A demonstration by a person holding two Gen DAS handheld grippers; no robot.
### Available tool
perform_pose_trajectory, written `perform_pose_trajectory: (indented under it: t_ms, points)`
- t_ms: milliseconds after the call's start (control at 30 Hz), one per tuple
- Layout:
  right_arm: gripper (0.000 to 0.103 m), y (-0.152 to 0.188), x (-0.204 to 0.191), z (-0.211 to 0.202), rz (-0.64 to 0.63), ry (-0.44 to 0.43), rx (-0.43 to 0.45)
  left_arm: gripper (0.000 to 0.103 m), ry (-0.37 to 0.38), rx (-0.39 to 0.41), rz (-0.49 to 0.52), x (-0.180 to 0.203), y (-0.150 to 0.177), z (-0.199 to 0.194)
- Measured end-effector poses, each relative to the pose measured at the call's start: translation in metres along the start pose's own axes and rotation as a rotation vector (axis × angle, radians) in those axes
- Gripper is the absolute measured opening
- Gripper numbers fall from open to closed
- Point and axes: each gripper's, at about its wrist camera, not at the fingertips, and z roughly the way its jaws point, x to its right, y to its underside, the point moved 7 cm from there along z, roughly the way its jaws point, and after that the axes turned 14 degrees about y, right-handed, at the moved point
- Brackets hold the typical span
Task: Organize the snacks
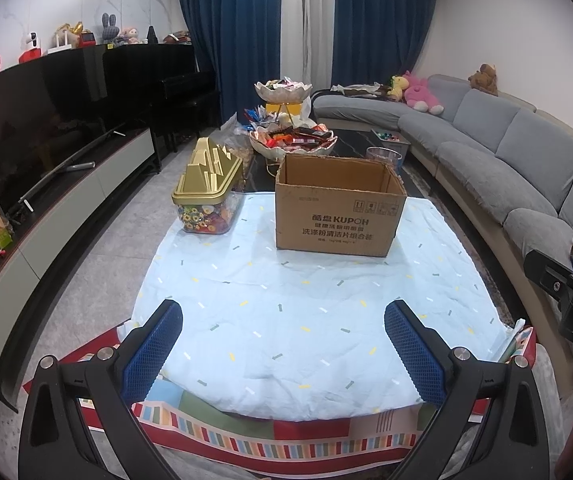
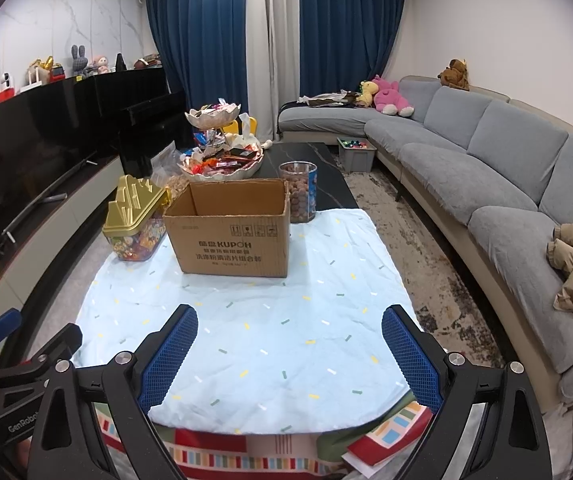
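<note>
Jaws of both grippers released — brown cardboard box (image 1: 340,204) open-topped, seemingly empty.

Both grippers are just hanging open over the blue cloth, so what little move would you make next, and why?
Probably reach the left gripper forward toward the gold-lidded candy container. It stands just left of the open cardboard box, which shows no contents from here. Both the left and the right gripper are open and hold nothing, and the cloth between is bare.

Grey sofa (image 2: 486,168) with plush toys (image 2: 390,98); blue curtains (image 2: 202,40).
</note>
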Motion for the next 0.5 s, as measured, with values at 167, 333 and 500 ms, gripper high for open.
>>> perform_pose_trajectory:
  t_ms: [167, 333, 500]
  points:
    - [0.094, 0.0004, -0.0003, 0.0003, 0.001, 0.000, -0.001, 0.103, 0.001, 0.001, 0.001, -0.0004, -0.0002, 0.0001]
    - [0.094, 0.0005, -0.0004, 0.0002, 0.001, 0.000, 0.001, 0.103, 0.000, 0.000, 0.000, -0.0002, 0.0004, -0.0004]
    - [0.094, 0.0007, -0.0004, 0.0000, 0.002, 0.001, -0.001, 0.103, 0.002, -0.002, -0.001, -0.0011, 0.0005, -0.0003]
